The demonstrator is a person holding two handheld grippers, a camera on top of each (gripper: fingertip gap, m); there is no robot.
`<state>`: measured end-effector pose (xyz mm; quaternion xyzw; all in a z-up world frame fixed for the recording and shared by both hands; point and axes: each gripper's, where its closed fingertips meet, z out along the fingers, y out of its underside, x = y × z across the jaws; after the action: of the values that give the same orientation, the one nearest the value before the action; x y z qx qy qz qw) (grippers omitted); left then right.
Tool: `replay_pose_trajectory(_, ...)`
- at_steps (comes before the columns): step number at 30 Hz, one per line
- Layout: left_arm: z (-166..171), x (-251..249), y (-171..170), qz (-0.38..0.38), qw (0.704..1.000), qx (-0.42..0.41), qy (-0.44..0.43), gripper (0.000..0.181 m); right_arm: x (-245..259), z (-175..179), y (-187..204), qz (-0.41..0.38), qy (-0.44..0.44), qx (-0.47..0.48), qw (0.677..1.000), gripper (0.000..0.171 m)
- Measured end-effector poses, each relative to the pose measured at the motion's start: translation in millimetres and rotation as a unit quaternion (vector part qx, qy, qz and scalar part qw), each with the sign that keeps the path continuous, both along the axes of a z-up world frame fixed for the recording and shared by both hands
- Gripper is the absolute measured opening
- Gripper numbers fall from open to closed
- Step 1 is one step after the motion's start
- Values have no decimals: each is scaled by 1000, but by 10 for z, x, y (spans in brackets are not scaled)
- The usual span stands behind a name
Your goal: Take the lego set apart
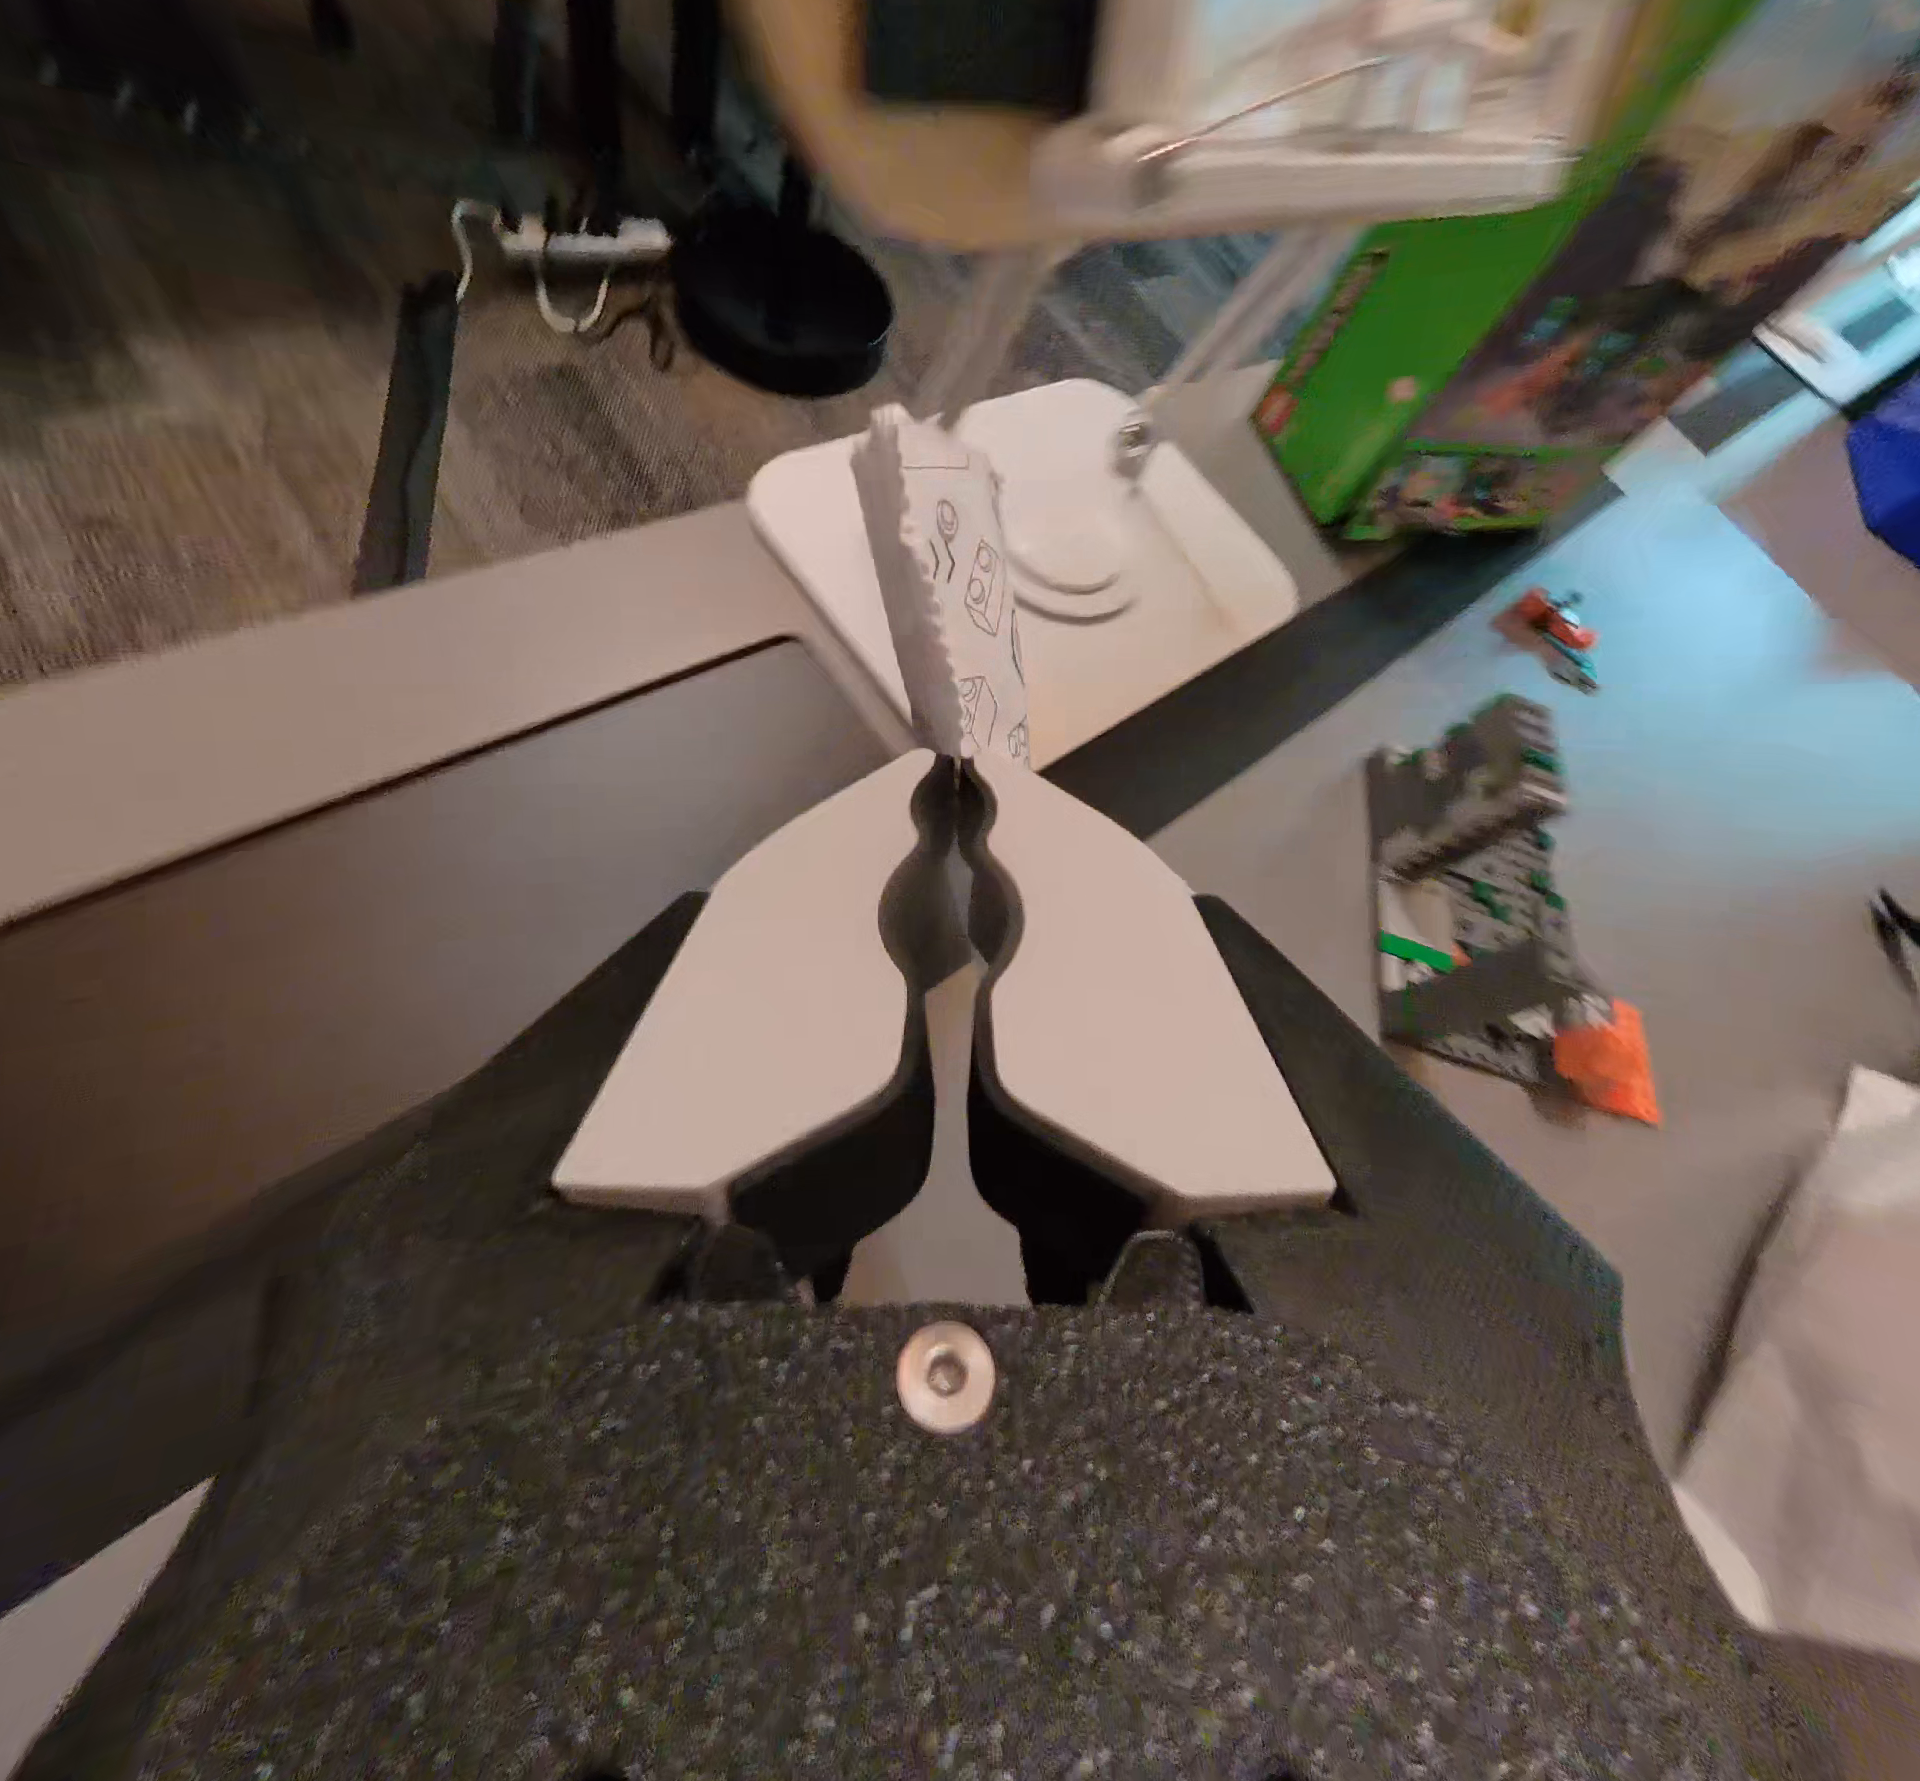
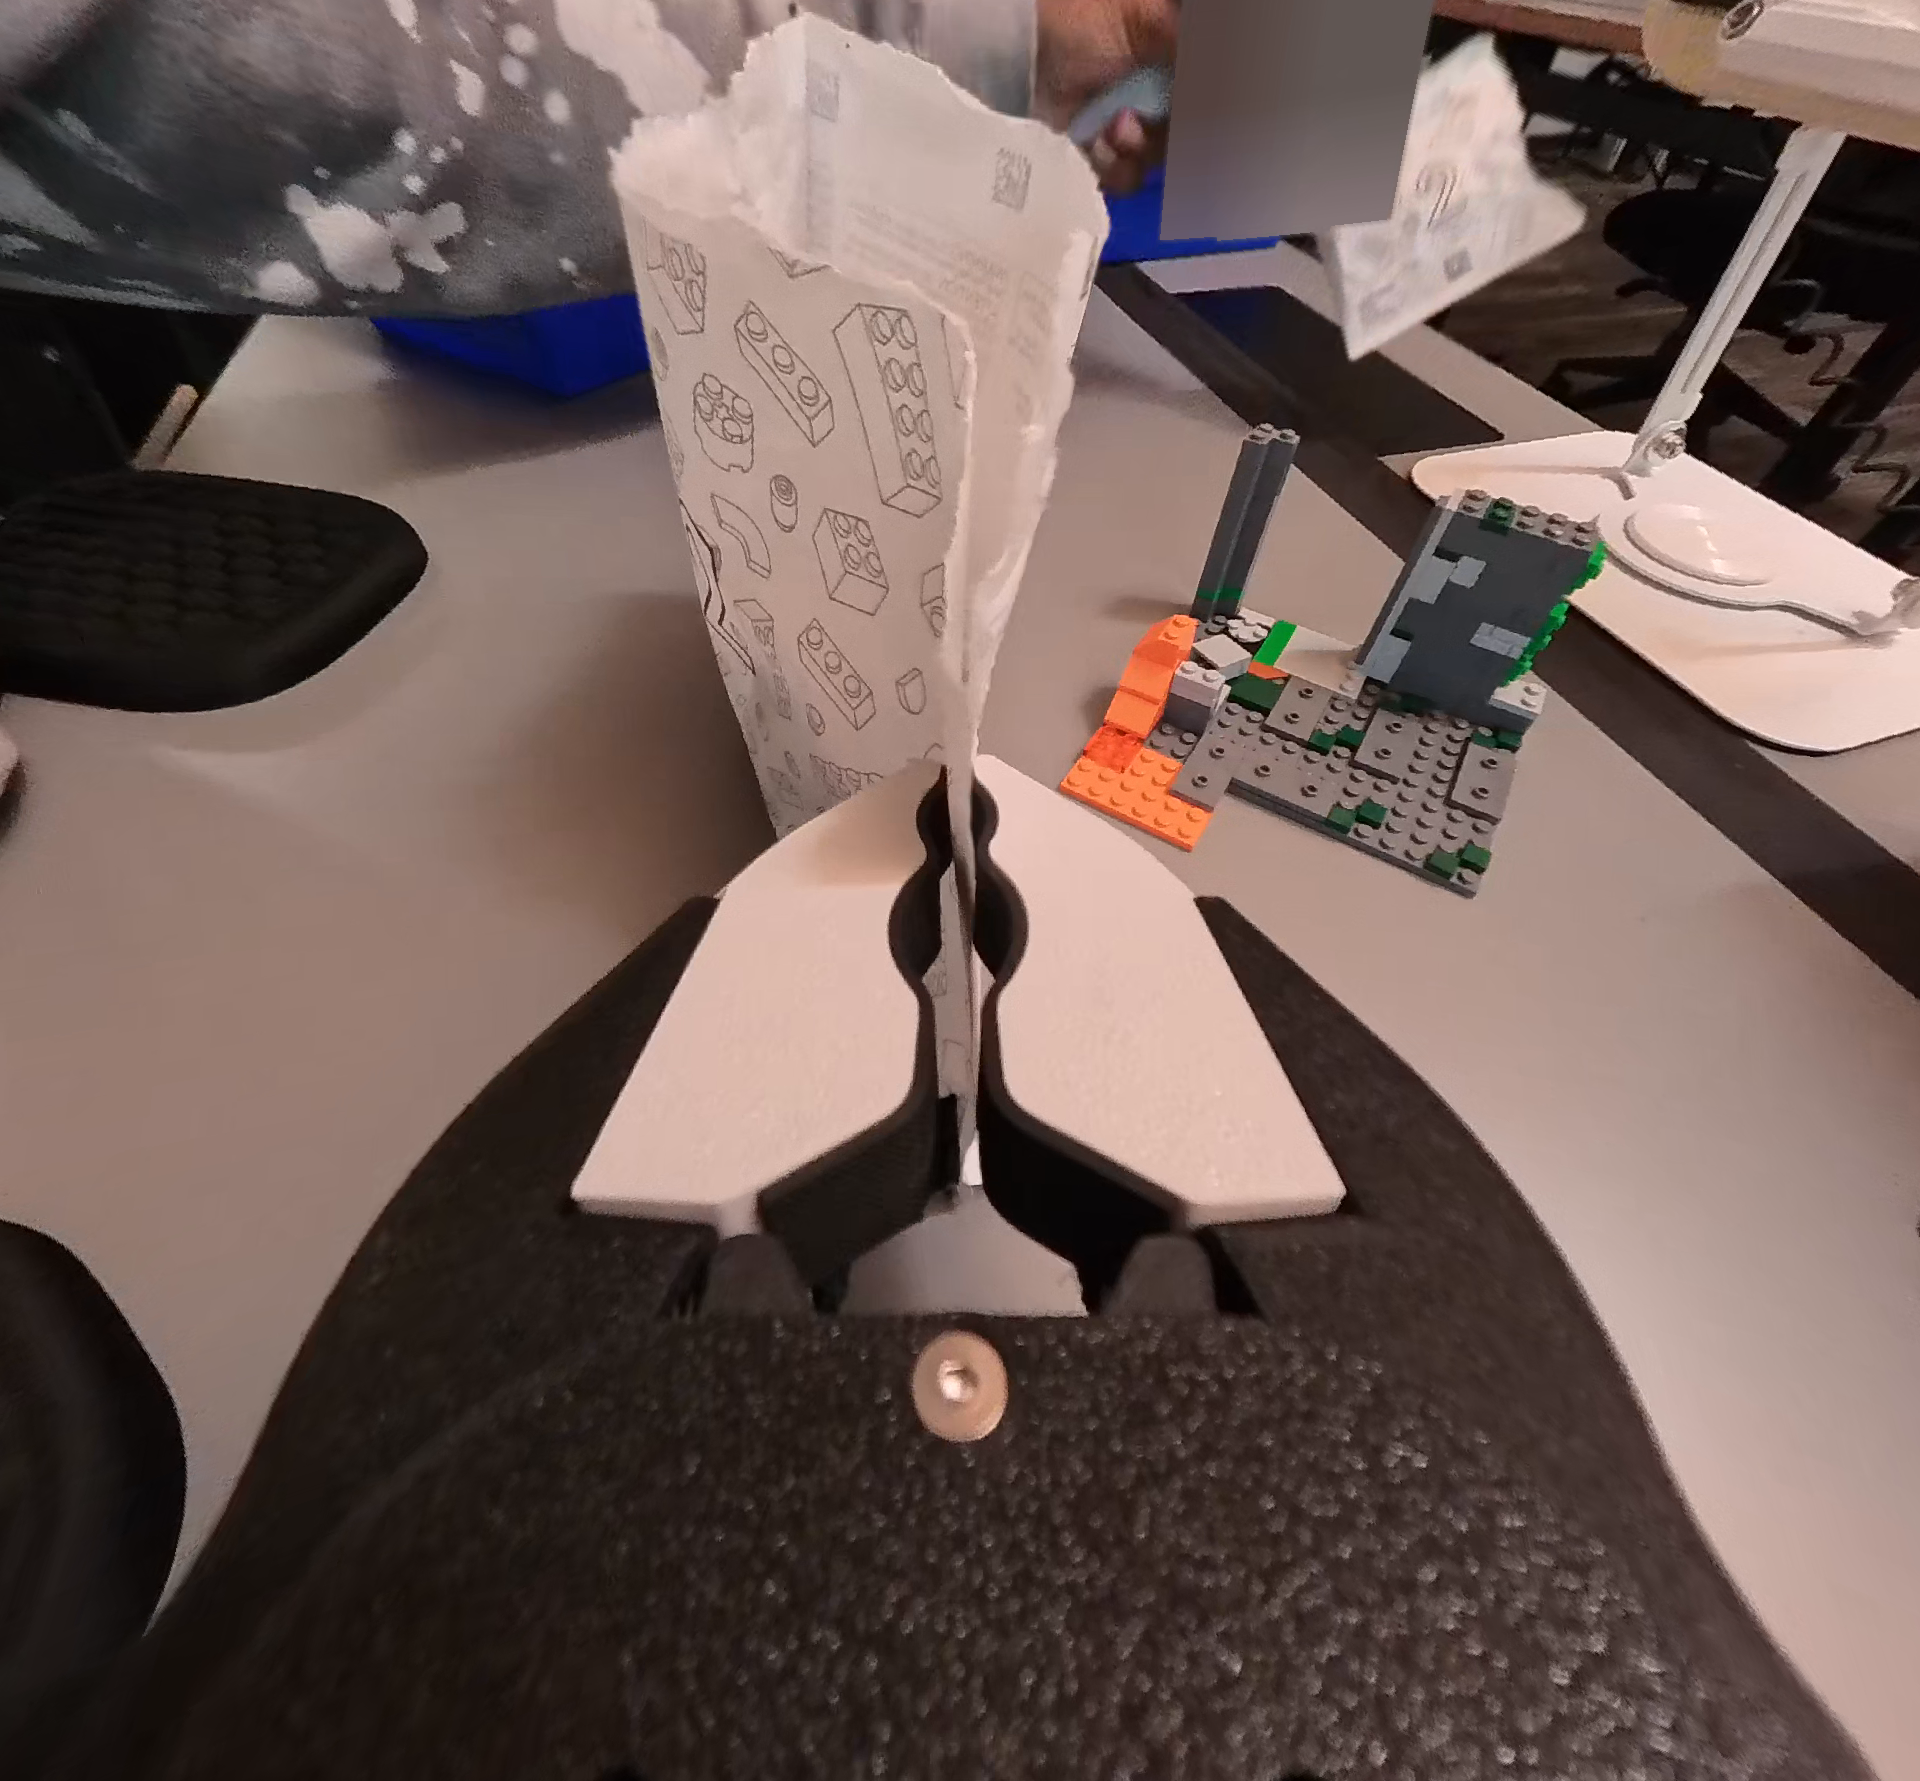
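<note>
My left gripper (image 1: 951, 770) is shut on the edge of a white paper bag (image 1: 966, 609) printed with brick drawings, seen edge-on and held up in the air. My right gripper (image 2: 961, 781) is shut on another white printed paper bag (image 2: 831, 432), which stands upright with its torn top open. The lego set (image 2: 1351, 692), a grey studded base with orange and green parts, a grey wall and a thin pillar, sits on the grey table (image 2: 1247, 1056) to the right of my right gripper. It also shows in the left wrist view (image 1: 1475, 900), at the right.
A white lamp base (image 2: 1714, 609) stands behind the set. A green box (image 1: 1558, 277) and a small red piece (image 1: 1548, 619) lie further back. A blue bin (image 2: 520, 339), a person's patterned sleeve (image 2: 312, 90) and a black armrest (image 2: 187, 578) are at the left. Tip to tip, the grippers are about 40 cm apart. From the right gripper's tips to the lego set (image 2: 1351, 692) is close to 20 cm. The left camera catches it too, in the left wrist view (image 1: 1438, 888).
</note>
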<state>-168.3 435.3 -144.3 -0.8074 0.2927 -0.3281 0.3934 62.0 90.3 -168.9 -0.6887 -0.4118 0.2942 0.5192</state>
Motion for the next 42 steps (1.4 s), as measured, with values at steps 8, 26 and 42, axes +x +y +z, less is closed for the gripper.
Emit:
replay_pose_trajectory(8, 1343, 514, -1343, -175, 973, 150, 21, 1, -5, 1, -14, 4, -1, 8, 1000, 0)
replay_pose_trajectory(26, 977, 1223, -3057, -428, 860, 172, 218, 0, -17, -5, -67, 1, -13, 14, 1000, 0)
replay_pose_trajectory(42, 599, 1292, -3048, -451, 845, 83, 275, 0, -26, -13, -79, 64, -9, -53, 997, 0)
